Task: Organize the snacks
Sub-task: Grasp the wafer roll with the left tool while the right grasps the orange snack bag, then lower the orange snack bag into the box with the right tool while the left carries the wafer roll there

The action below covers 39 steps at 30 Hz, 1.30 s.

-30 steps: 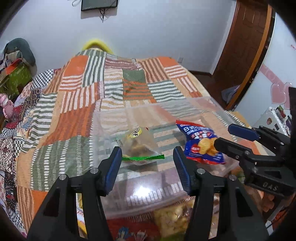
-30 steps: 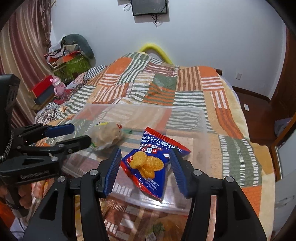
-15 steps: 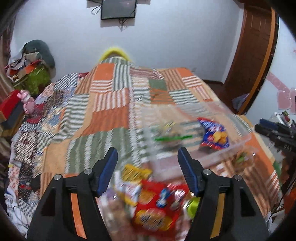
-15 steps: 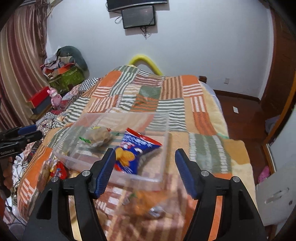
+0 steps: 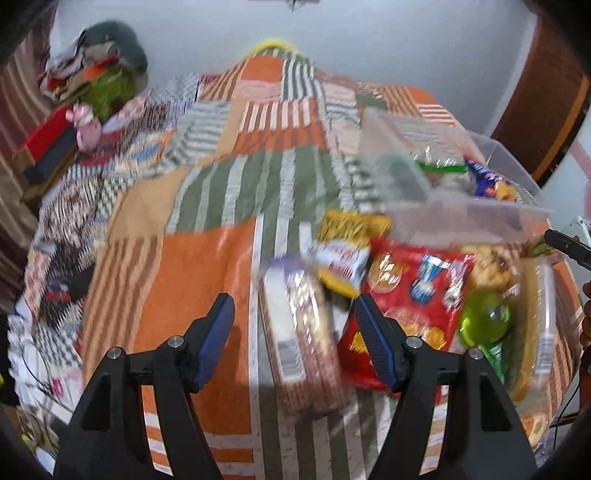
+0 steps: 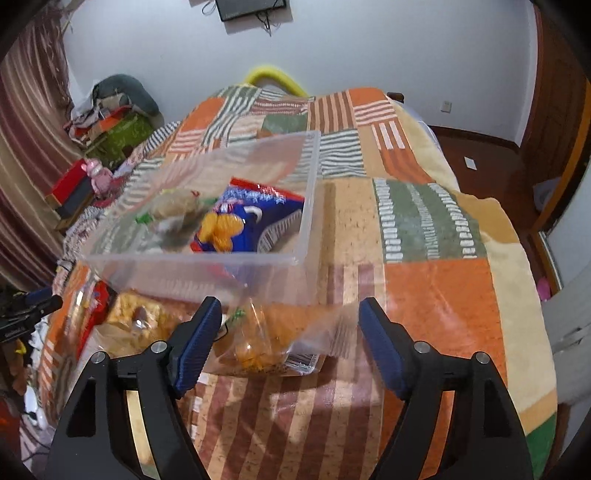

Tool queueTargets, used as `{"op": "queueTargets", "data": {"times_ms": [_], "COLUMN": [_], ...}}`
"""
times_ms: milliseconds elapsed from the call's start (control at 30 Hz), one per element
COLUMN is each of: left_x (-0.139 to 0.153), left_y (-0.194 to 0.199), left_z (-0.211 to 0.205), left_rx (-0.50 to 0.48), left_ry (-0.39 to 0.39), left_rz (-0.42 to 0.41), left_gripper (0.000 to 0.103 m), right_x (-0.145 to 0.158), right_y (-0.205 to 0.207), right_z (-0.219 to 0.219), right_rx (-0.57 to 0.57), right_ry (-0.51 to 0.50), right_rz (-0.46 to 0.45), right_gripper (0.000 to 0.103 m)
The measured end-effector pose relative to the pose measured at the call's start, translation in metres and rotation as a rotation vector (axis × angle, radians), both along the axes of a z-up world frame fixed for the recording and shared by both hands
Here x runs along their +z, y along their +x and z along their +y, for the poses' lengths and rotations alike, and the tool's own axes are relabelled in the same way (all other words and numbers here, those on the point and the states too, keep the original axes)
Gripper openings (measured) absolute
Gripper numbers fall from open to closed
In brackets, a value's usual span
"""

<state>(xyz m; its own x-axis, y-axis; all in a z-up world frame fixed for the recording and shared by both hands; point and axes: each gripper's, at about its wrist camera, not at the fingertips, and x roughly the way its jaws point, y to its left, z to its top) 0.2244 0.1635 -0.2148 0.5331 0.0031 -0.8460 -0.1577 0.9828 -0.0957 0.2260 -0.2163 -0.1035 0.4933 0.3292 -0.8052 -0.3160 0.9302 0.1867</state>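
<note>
Left claw (image 5: 293, 334) spread wide, long biscuit pack (image 5: 299, 343) between fingers

Home bedroom, patchwork-quilted bed (image 6: 424, 236), wall-mounted screen (image 6: 251, 7)

We see a bed under an orange-and-green striped patchwork blanket (image 6: 424, 288); on it lie a clear plastic bin (image 6: 310, 206) and loose snack packets (image 5: 410, 280) beside it.
</note>
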Motion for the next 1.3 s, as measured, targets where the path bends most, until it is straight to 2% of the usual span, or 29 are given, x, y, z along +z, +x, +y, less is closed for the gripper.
{"op": "queueTargets", "data": {"times_ms": [133,300,400,433,533,567,700,1000,1200,1300], "left_x": [-0.022,-0.037,-0.040,-0.041,-0.042,-0.043,-0.043,-0.027,-0.004,0.009], "left_y": [-0.004,-0.006,-0.006,-0.006,-0.003,-0.002,0.000,-0.010,-0.017,-0.019], "left_z": [0.002,0.000,0.002,0.002,0.003,0.004,0.009,0.006,0.002,-0.003], "left_rx": [0.014,0.014,0.019,0.020,0.014,0.018,0.030,0.037,0.033,0.021], "left_ry": [-0.020,-0.006,-0.011,-0.011,-0.012,-0.010,-0.020,-0.005,-0.002,0.009], "left_rz": [0.038,0.050,0.038,0.035,0.032,0.030,0.019,-0.017,-0.062,-0.088], "left_gripper": [0.067,0.067,0.066,0.066,0.053,0.047,0.045,0.045,0.045,0.045], "right_x": [-0.008,-0.022,-0.022,-0.021,-0.022,-0.023,-0.022,-0.012,-0.021,-0.021], "right_y": [-0.005,-0.007,-0.009,-0.008,-0.008,-0.008,-0.014,-0.031,-0.035,-0.037], "right_z": [0.002,0.008,0.009,0.009,0.009,0.008,0.004,-0.013,-0.005,-0.005], "right_rx": [0.010,0.022,0.025,0.026,0.036,0.042,0.049,0.048,0.061,0.056], "right_ry": [0.020,-0.013,-0.029,-0.028,-0.030,-0.025,-0.007,0.026,0.002,0.011], "right_rz": [0.028,0.066,0.062,0.061,0.079,0.090,0.106,0.113,0.121,0.113], "right_gripper": [0.081,0.081,0.079,0.075,0.067,0.067,0.067,0.068,0.070,0.062]}}
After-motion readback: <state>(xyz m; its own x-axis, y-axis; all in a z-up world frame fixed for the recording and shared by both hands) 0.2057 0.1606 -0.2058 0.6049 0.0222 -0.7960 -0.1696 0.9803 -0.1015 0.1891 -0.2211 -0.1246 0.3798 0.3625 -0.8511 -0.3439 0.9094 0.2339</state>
